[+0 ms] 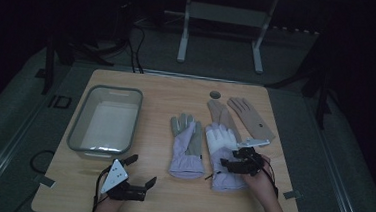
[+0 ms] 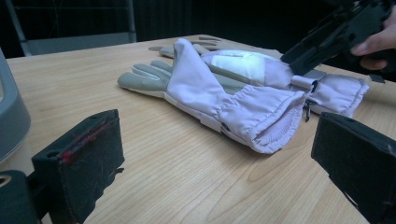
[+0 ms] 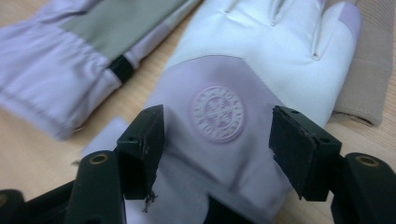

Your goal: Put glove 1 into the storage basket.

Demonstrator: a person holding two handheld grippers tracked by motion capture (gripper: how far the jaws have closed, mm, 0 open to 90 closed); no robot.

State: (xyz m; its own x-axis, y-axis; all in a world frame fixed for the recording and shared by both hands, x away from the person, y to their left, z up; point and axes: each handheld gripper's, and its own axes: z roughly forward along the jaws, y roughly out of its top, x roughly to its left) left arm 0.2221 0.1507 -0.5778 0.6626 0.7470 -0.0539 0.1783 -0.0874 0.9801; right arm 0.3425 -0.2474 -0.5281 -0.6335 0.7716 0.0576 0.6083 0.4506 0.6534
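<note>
At the lower left of the high view, the left claw [image 1: 140, 171] rests on the table [image 1: 159, 199] with its jaws wide apart and nothing between them. Right of centre, the right claw [image 3: 217, 154] hangs open just above the lilac glove [image 3: 243, 70], over its round emblem [image 3: 217, 113].

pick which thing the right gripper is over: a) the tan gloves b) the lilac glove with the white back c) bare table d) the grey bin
b: in the right gripper view the right gripper has its open jaws either side of the round logo on the lilac glove with the white back, and the high view shows it above that glove, far from the grey bin.
</note>
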